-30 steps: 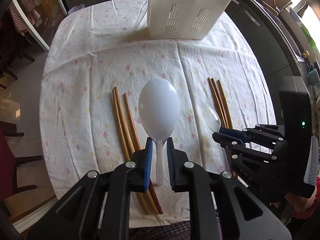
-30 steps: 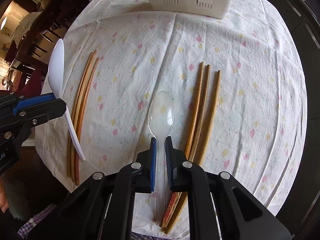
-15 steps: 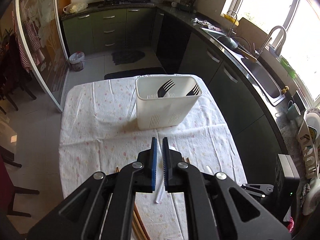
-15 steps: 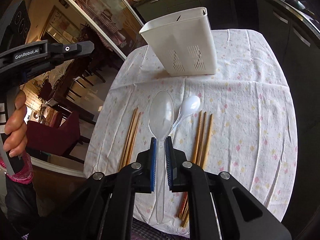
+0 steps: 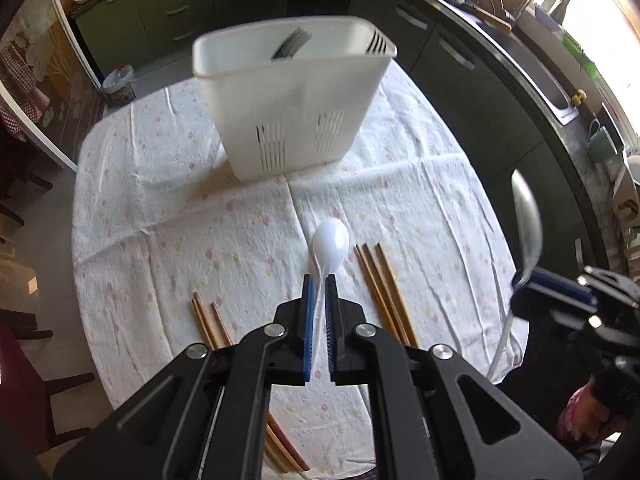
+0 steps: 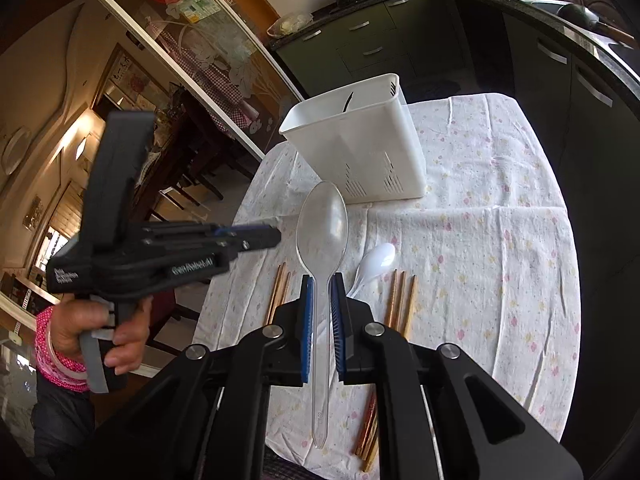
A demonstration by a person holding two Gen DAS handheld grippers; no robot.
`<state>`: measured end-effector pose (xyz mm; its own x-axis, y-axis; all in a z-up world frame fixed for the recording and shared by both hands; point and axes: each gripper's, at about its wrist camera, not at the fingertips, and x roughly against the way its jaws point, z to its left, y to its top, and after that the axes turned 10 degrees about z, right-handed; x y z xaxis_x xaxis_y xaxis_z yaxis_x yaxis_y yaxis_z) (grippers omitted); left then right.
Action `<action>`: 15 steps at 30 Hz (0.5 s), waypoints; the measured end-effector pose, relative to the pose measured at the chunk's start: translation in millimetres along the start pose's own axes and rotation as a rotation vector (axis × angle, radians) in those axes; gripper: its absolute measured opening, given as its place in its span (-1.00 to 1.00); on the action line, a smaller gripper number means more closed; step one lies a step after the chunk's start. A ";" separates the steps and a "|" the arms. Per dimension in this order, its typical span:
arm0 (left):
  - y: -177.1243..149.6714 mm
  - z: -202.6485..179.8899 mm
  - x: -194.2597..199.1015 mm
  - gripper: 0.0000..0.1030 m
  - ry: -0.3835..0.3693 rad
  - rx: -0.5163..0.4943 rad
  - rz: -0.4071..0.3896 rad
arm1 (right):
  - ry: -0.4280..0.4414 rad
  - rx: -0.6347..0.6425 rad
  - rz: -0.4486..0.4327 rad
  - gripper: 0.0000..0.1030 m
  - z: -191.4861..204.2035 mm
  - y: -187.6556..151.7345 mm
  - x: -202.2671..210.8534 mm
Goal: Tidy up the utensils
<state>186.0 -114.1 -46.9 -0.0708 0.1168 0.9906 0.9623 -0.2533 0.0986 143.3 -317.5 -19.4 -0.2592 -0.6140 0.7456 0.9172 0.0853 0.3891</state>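
Lifting the clear spoon [image 6: 322, 228], clamped in the right fingers [image 6: 307, 320], for the basket [image 6: 360, 152], probably tipping it in next; left fingers [image 5: 308, 312] clenched empty above the white spoon [image 5: 330, 240] on the surface [image 5: 200, 240].

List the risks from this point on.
1. The right tool pinches the clear spoon by its thin handle, with the bowl far out front. It may swivel or slip on the way to the basket.
2. The white spoon lies on the cloth close beside the chopsticks, while the left tool is shut on nothing. Grabbing the spoon may scatter them.
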 end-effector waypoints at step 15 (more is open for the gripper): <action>21.9 -17.6 -86.7 -0.07 0.039 -0.100 0.102 | -0.046 -0.083 -0.053 -0.81 -40.6 -12.2 39.1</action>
<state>208.6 -146.6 -128.9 0.0144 0.0484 0.9987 0.9343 -0.3565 0.0038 134.2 -374.5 -17.0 -0.3202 -0.5792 0.7497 0.9231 -0.0131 0.3842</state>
